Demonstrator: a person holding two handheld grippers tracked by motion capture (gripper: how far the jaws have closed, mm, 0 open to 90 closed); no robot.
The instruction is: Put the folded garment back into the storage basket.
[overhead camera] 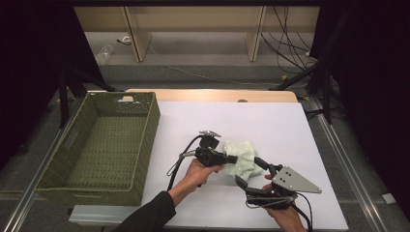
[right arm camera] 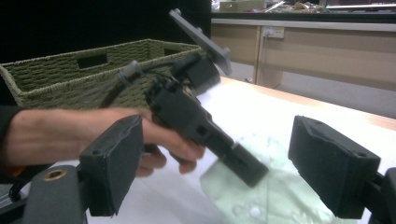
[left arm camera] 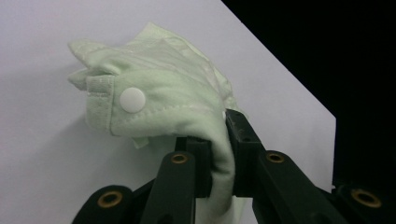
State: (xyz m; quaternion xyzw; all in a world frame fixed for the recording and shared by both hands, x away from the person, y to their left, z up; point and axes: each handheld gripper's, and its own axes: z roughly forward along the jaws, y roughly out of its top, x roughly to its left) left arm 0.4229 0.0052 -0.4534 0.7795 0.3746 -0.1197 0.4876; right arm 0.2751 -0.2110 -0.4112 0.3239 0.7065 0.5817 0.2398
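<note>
A crumpled pale green garment [overhead camera: 243,155] with a white snap button lies on the white table top [overhead camera: 270,125]. My left gripper [overhead camera: 233,158] is shut on a fold of its near edge. In the left gripper view the garment [left arm camera: 154,93] bulges up past the jaws of the left gripper [left arm camera: 219,158], which pinch the fabric between them. My right gripper [overhead camera: 245,169] is open, its jaws spread wide just beside the cloth's near right side. The right gripper view looks between the spread pads of the right gripper [right arm camera: 224,168] at the garment [right arm camera: 266,196] and the left gripper [right arm camera: 196,116].
A large green woven basket [overhead camera: 140,145] stands at the table's left, with nothing inside, and appears behind the hand as the basket [right arm camera: 93,70]. A bare white surface stretches to the right and far side. Cables and stand legs lie on the floor beyond.
</note>
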